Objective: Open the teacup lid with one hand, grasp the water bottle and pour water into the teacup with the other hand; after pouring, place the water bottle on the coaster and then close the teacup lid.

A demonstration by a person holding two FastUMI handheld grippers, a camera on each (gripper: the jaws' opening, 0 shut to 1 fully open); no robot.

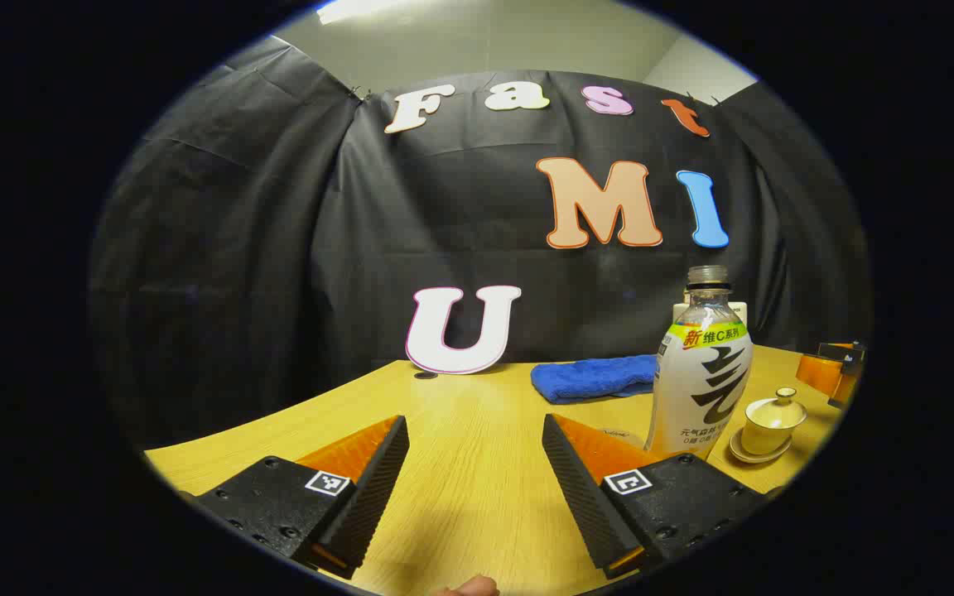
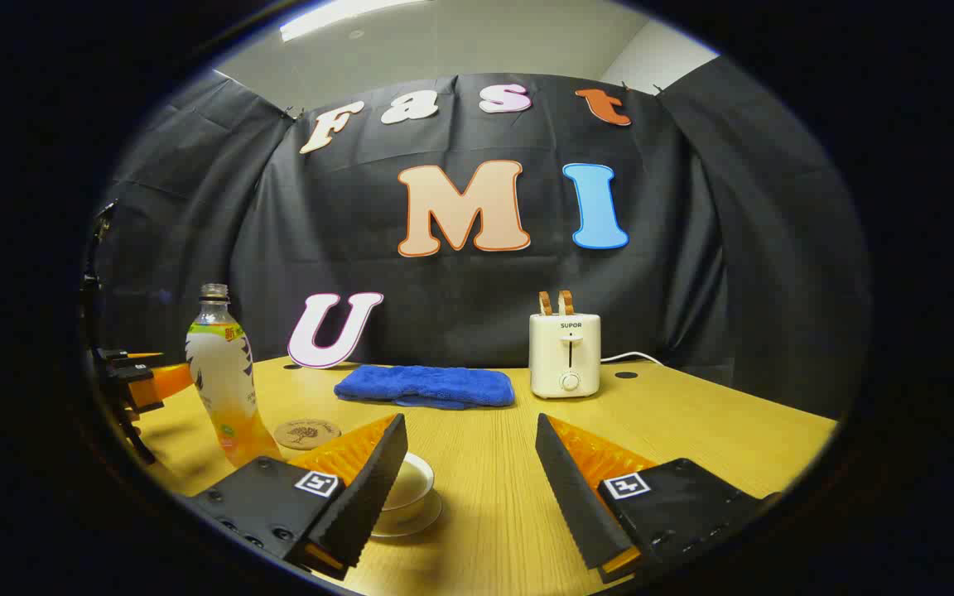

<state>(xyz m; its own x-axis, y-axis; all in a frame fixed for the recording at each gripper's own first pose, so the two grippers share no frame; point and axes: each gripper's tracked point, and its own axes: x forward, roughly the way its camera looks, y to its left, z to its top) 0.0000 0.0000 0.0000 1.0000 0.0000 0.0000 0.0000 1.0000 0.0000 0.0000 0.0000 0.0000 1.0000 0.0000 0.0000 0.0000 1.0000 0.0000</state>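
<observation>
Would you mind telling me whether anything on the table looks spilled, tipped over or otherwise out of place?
Nothing stands out. The water bottle stands upright, the teacup sits lidded on its saucer, the coaster lies flat and bare, and the blue towel lies folded. No spill shows on the table.

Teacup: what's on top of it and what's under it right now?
In the left gripper view, the teacup wears its lid and sits on a saucer. The lid hides the inside, so any contents can't be seen. Both tongs hang open, away from it.
</observation>
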